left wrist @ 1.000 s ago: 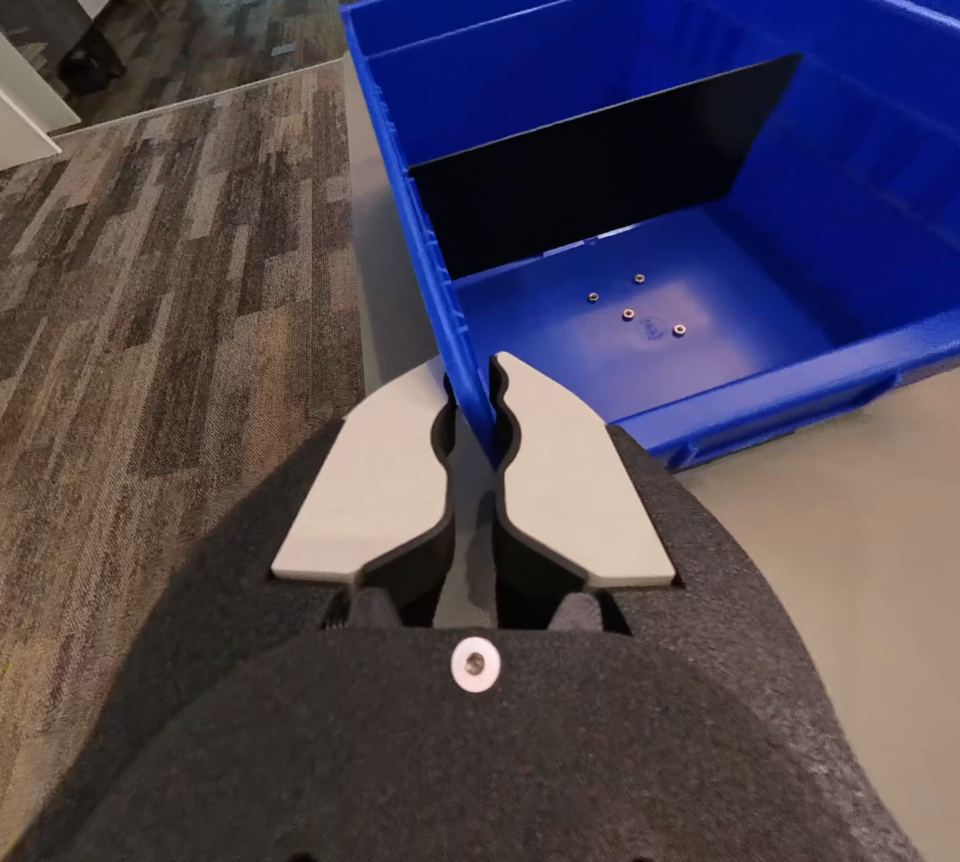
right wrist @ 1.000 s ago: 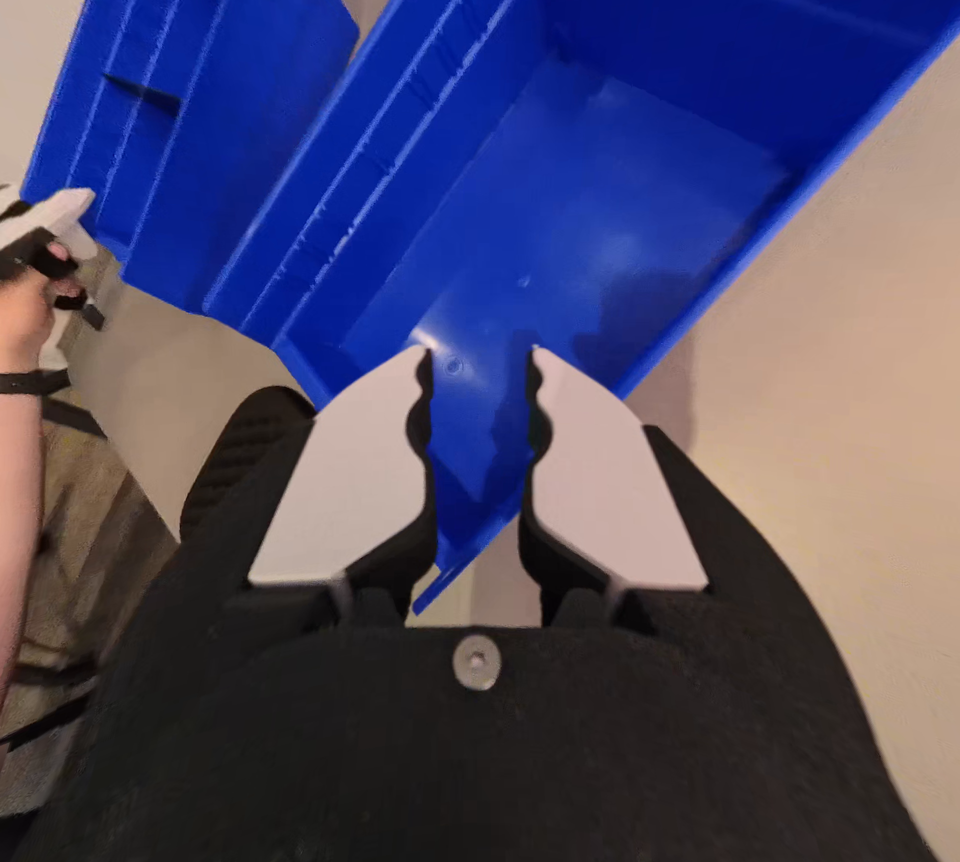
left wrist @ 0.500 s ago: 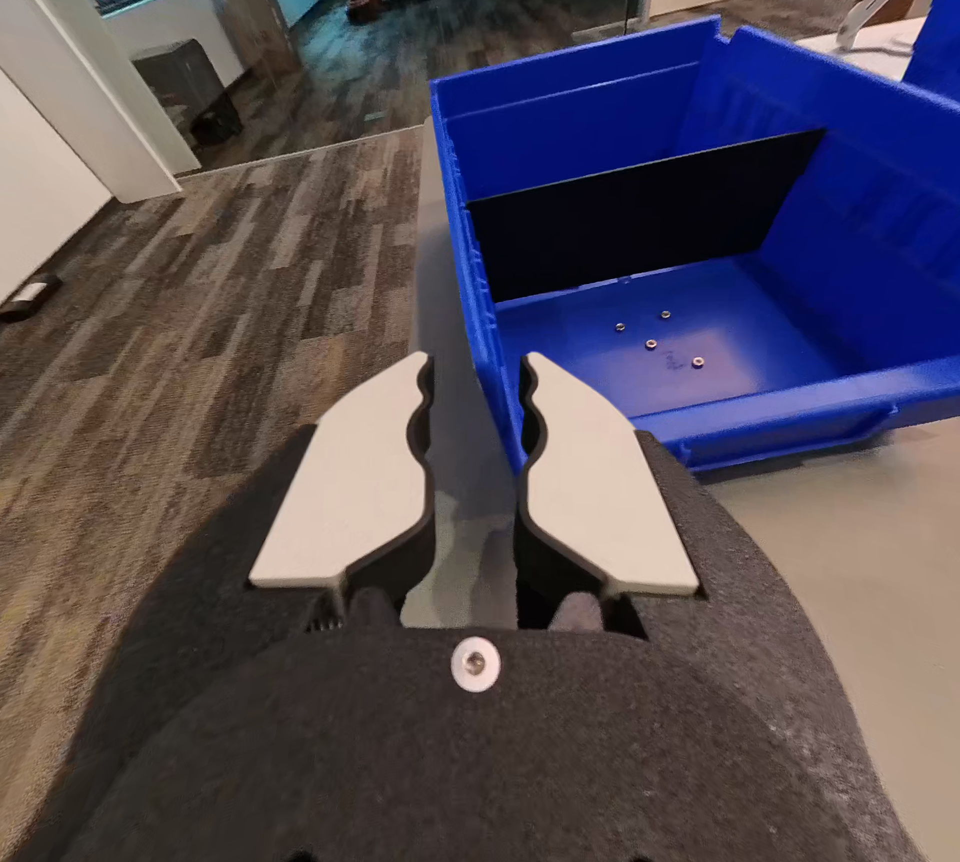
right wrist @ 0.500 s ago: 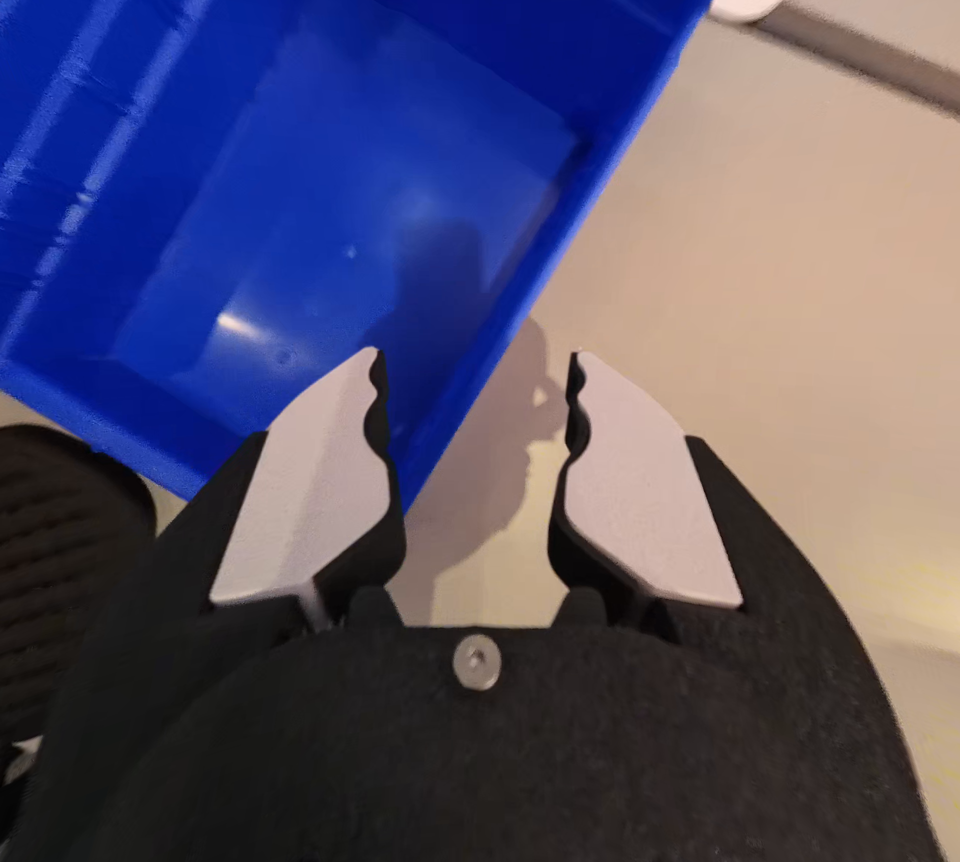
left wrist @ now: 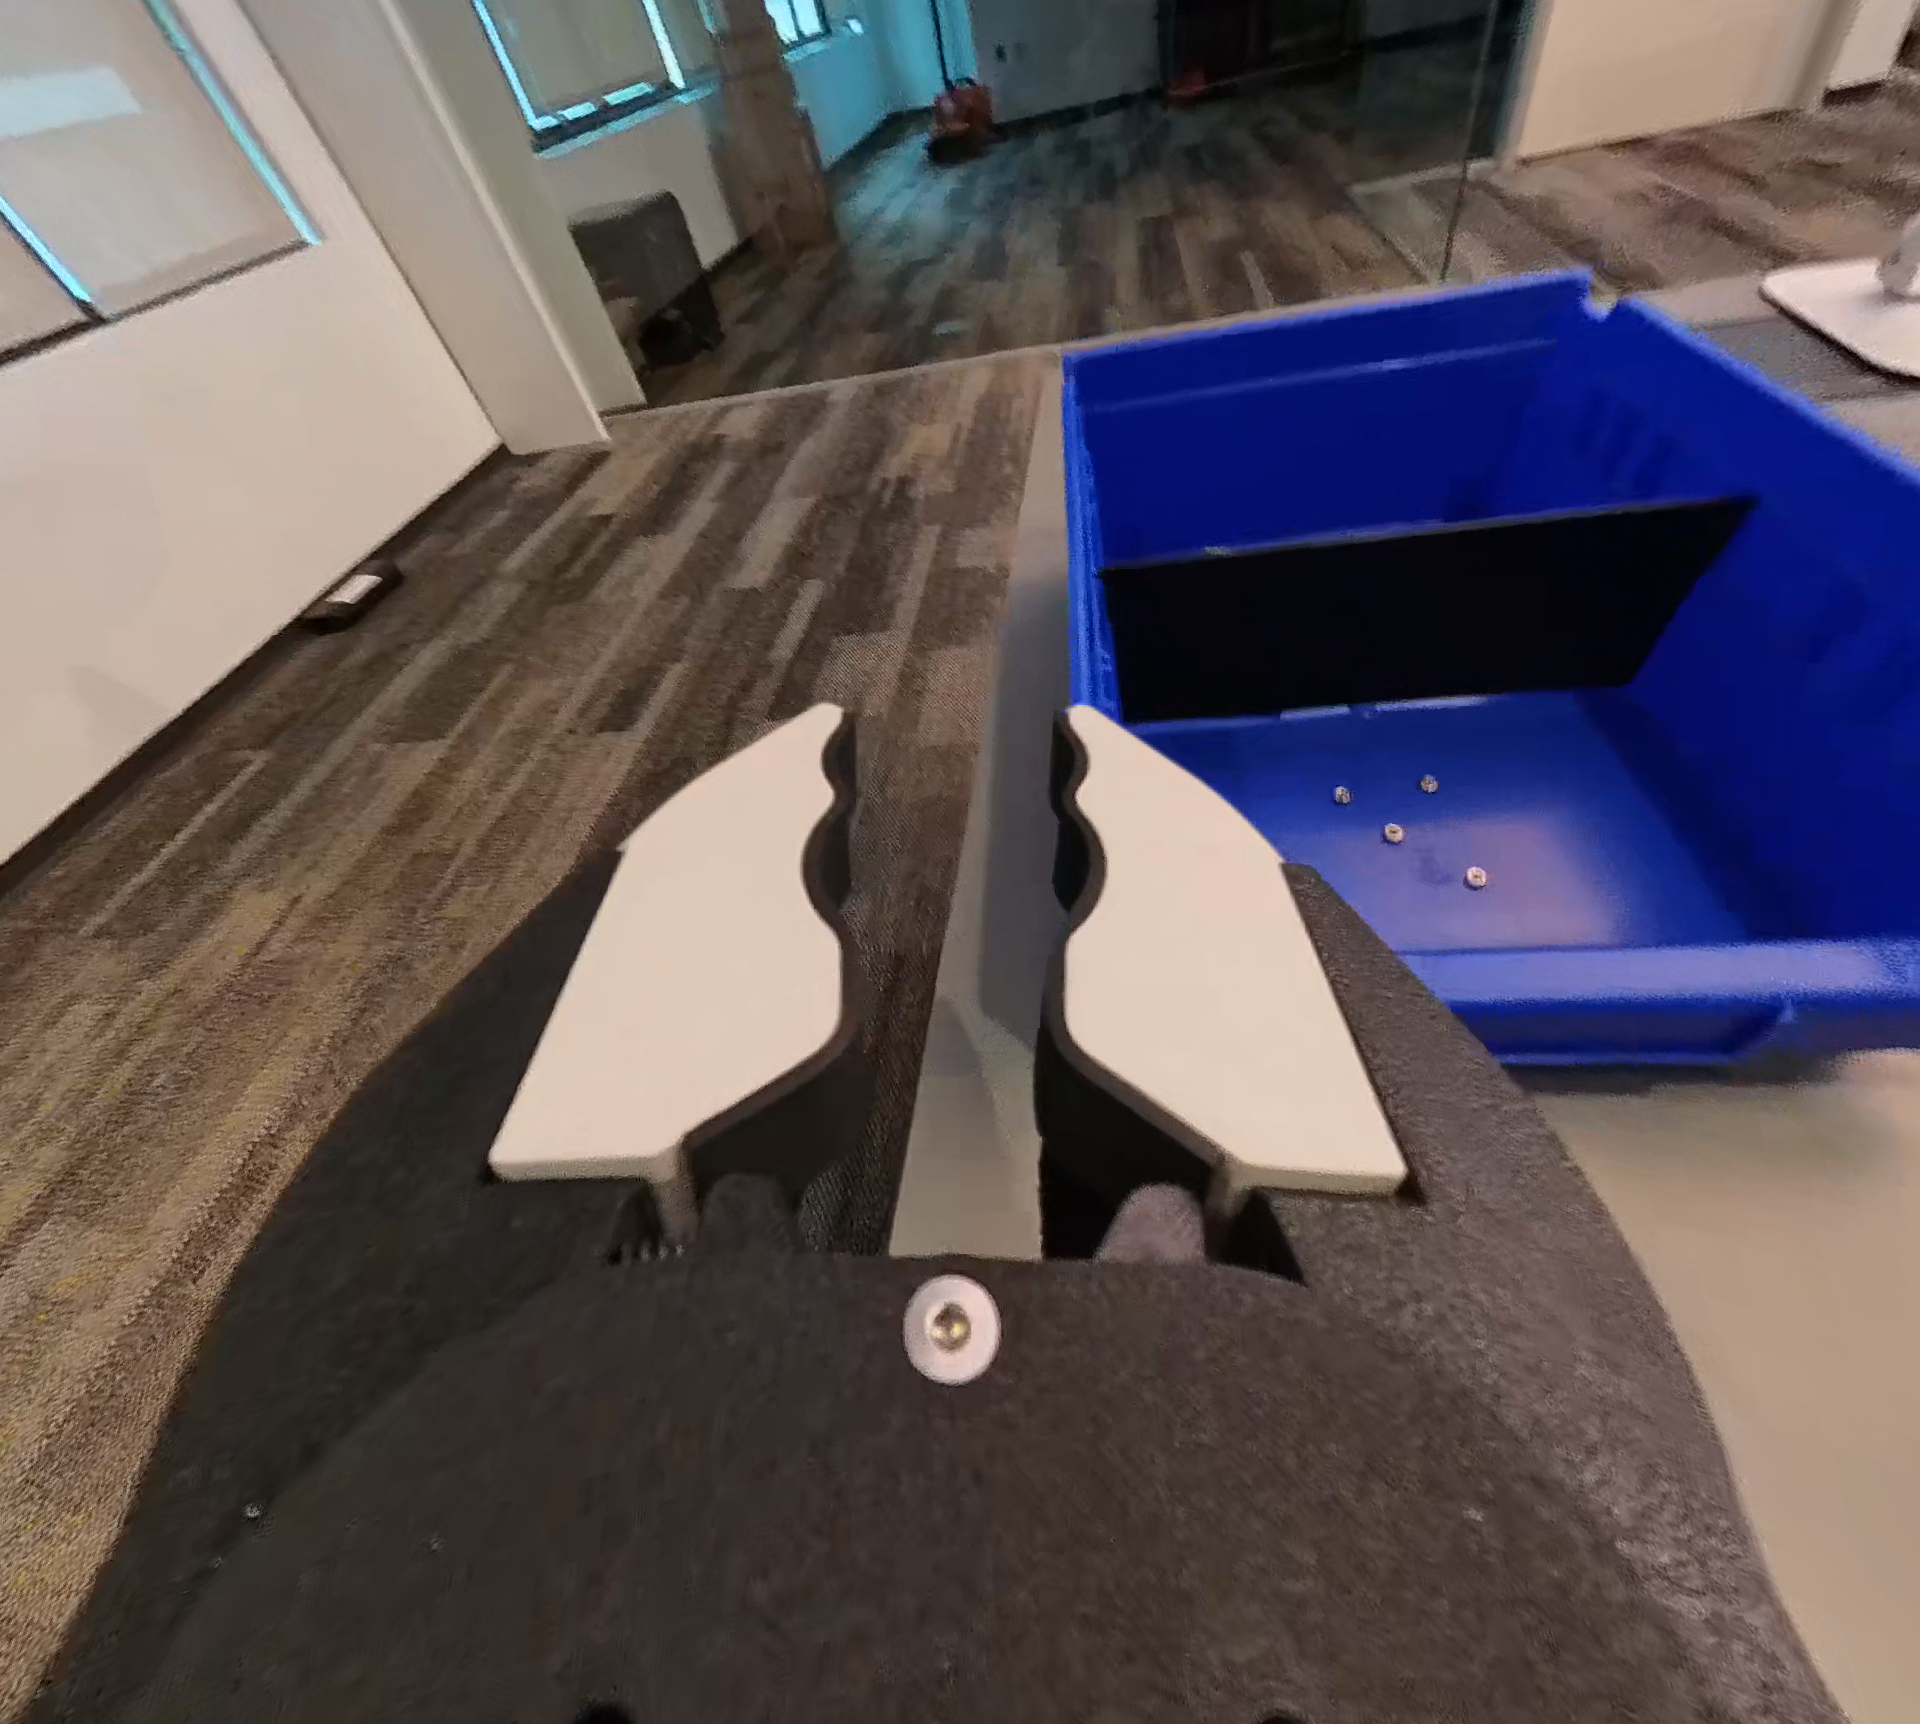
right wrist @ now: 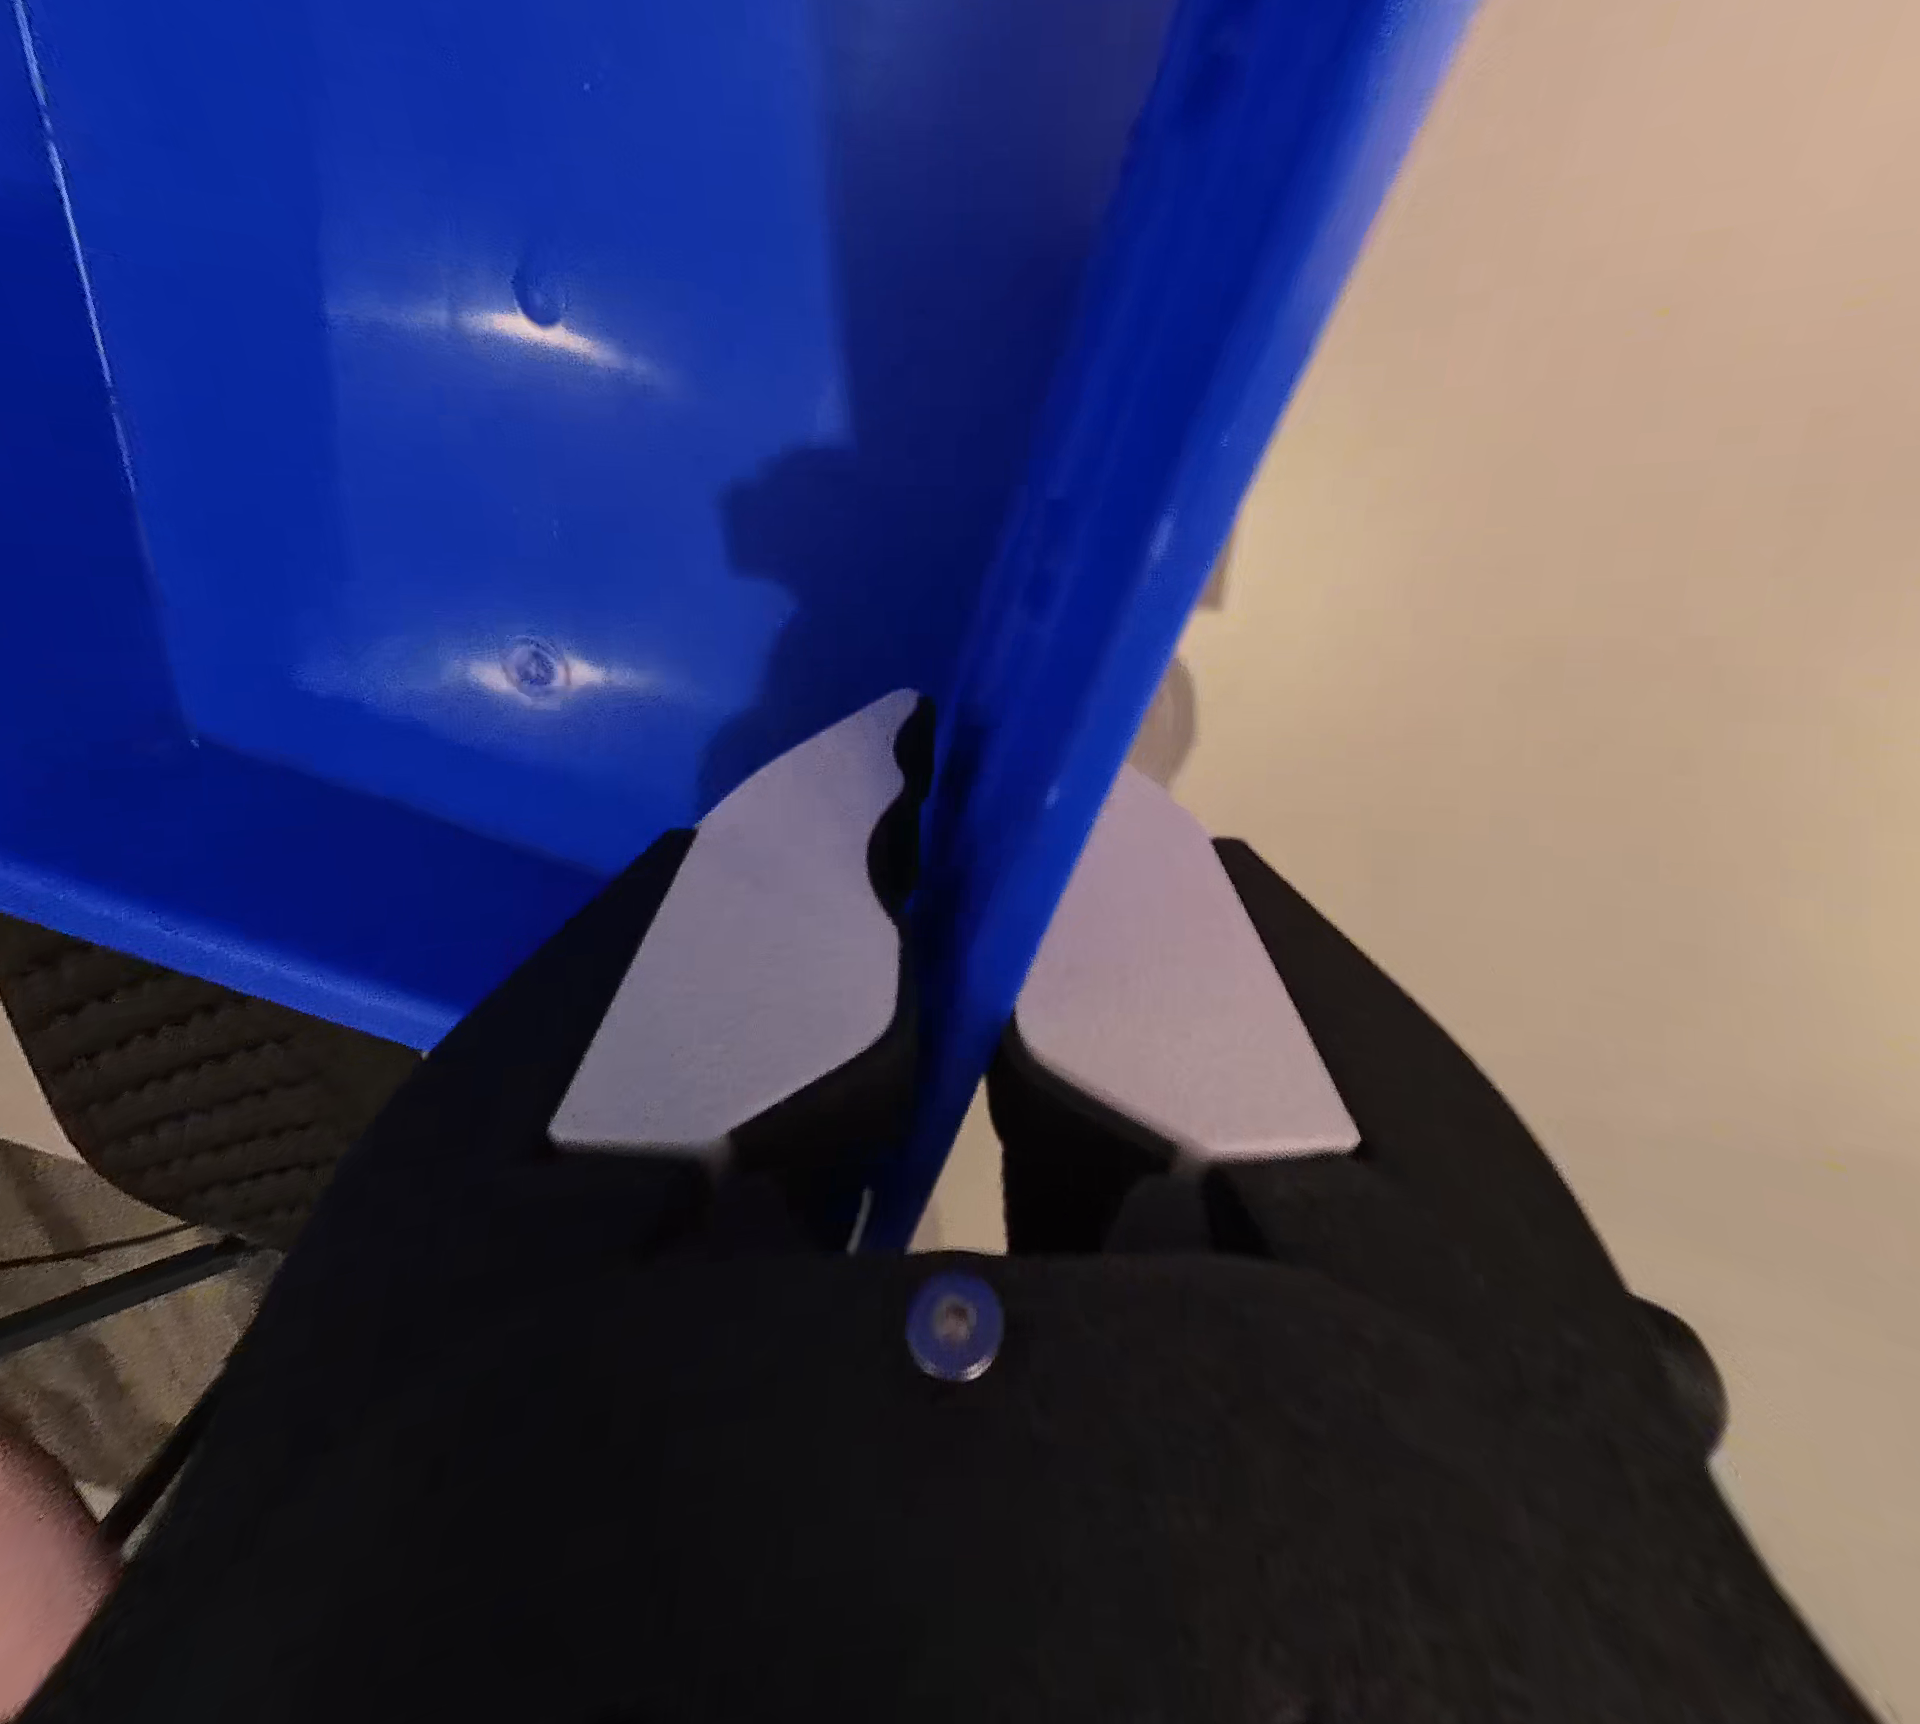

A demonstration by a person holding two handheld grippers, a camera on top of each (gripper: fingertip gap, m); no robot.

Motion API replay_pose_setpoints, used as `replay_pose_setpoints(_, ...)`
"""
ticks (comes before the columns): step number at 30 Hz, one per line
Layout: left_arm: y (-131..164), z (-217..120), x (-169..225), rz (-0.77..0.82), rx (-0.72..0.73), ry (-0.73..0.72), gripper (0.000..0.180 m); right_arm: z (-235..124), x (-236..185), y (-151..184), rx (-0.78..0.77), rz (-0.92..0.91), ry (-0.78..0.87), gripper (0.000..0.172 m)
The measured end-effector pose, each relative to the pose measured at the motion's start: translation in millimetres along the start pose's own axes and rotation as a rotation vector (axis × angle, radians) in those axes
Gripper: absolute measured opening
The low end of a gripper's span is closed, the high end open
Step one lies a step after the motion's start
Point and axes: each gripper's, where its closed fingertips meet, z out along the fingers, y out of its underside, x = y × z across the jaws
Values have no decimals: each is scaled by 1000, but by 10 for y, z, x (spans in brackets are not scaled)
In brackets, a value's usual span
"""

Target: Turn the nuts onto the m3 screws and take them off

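While our right gripper (right wrist: pixel 966 853) clamps a blue bin's (right wrist: pixel 520 220) wall from 6 o'clock, our left gripper (left wrist: pixel 951 739) gapes empty beside the divided bin (left wrist: pixel 1766 718) at 2 o'clock; four small nuts (left wrist: pixel 1392 833) lie inside it.

Table (left wrist: pixel 1714 1259): pale grey, standing over patterned carpet floor (left wrist: pixel 520 791).
Blue bin (left wrist: pixel 1818 687): sitting on the table by its left edge.
White base (left wrist: pixel 1849 313): lying beyond the bin.

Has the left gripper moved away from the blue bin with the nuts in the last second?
Yes. The left gripper has backed off leftward, jaws apart; the divided blue bin now lies right of its fingers.
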Motion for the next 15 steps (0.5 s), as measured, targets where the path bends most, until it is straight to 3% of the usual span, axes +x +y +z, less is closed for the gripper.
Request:
replay_pose_setpoints(6, -379, -157, 60, 38, 68, -32, 31, -63, 422, -29, -7, 27, 3, 4)
replay_pose_setpoints(15, -618, -169, 173, 150, 27, -58, 30, -244, 1462, 138, -6, 27, 11, 4)
